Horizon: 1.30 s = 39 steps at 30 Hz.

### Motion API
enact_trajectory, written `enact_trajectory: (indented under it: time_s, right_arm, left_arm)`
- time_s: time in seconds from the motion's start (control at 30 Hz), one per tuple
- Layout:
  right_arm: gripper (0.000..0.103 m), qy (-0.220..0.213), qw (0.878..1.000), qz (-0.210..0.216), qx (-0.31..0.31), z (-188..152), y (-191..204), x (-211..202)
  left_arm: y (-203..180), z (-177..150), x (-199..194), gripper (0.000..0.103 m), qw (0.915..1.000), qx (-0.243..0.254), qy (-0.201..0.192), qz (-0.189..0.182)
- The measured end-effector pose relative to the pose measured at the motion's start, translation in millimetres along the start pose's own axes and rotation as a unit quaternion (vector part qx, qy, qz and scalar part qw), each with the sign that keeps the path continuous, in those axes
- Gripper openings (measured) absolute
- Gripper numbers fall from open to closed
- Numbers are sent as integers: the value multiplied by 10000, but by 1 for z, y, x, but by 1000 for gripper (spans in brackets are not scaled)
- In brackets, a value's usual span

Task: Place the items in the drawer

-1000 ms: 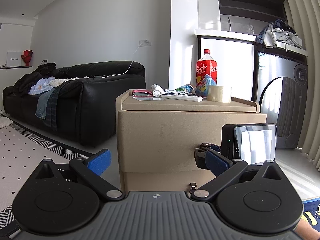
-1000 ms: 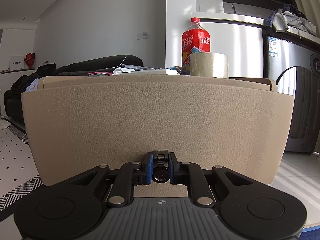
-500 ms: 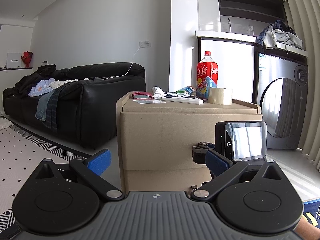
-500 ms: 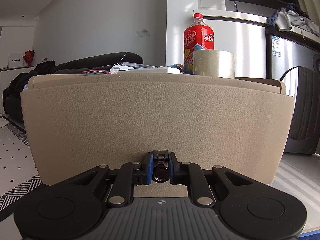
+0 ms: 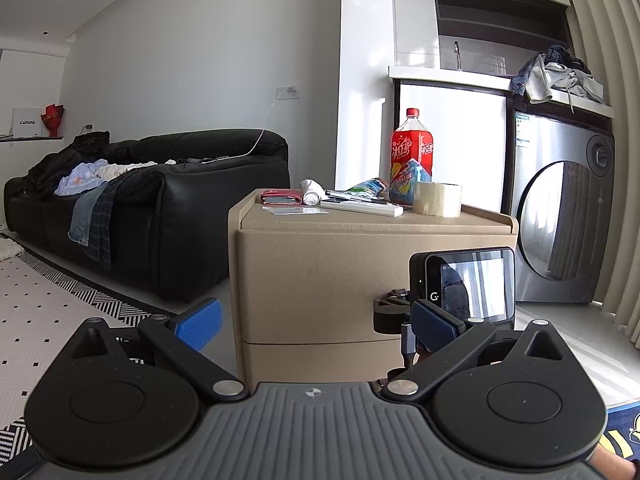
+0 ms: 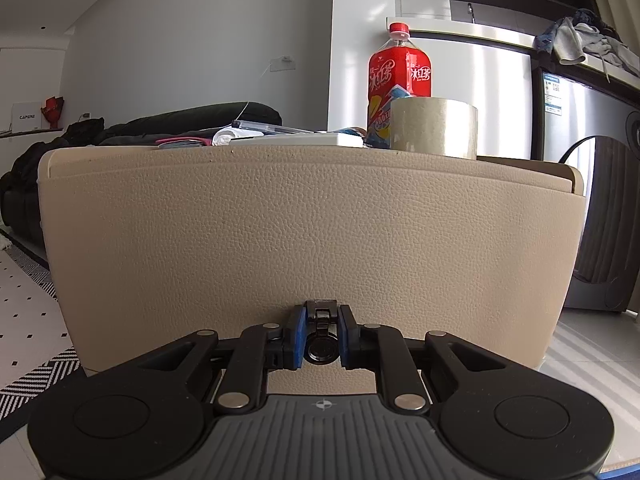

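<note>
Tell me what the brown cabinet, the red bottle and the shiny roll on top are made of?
The cabinet looks covered in tan leather or fake leather: its front shows a pebbly grain. The bottle looks like clear plastic, see-through near the red cap. The roll looks like glossy plastic packing tape, brownish and slightly see-through.

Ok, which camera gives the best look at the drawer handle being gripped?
The right wrist view: the drawer handle sits dead centre, close up, with the right gripper jaws shut on it. In the left wrist view the handle is hidden behind the right gripper and its camera.
</note>
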State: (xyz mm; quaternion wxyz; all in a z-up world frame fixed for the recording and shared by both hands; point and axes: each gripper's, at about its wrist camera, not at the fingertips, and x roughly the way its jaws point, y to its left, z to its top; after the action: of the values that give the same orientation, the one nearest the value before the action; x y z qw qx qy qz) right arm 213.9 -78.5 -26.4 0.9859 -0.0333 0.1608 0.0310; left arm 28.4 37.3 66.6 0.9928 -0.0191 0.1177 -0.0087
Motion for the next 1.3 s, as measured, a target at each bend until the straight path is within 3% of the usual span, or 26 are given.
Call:
enact_trajectory:
  time_s: [0.23,0.37,0.43,0.57,0.67,0.83,1.03,1.1,1.3]
  right_arm:
    - [34,-66,9993,41,-369,-2,3,-19]
    - [35,-27,9996,124,-238,-7,-10,-38]
    - [41,-28,9997,120,-190,-9,-18,-48]
    - [42,-141,9996,117,-216,-14,-31,-76]
    - [49,-236,9995,133,-168,-16,-43,-102]
    - [53,-370,9993,66,-72,-18,-64,-146]
    - [70,-612,9980,149,1,-22,-81,-190]
    - [80,-739,9971,155,0,-24,-83,-200]
    - [81,-880,9961,85,-9,-27,-84,-208]
  left_arm:
    - [0,-1,-1,103,10000,-41,-2,72]
    - [1,0,-2,103,9999,-71,-50,66]
    - [-1,0,-2,103,9999,-56,-80,64]
    - [-5,-1,1,103,9999,-57,-87,42]
    - [-9,-6,4,103,9999,-25,-138,52]
    - [-13,-17,6,103,9998,-12,-206,63]
    - [-20,-31,7,103,9998,10,-197,5]
    - [-22,-35,6,103,9998,18,-216,-5]
    - [-21,-37,0,103,9993,-16,-362,119]
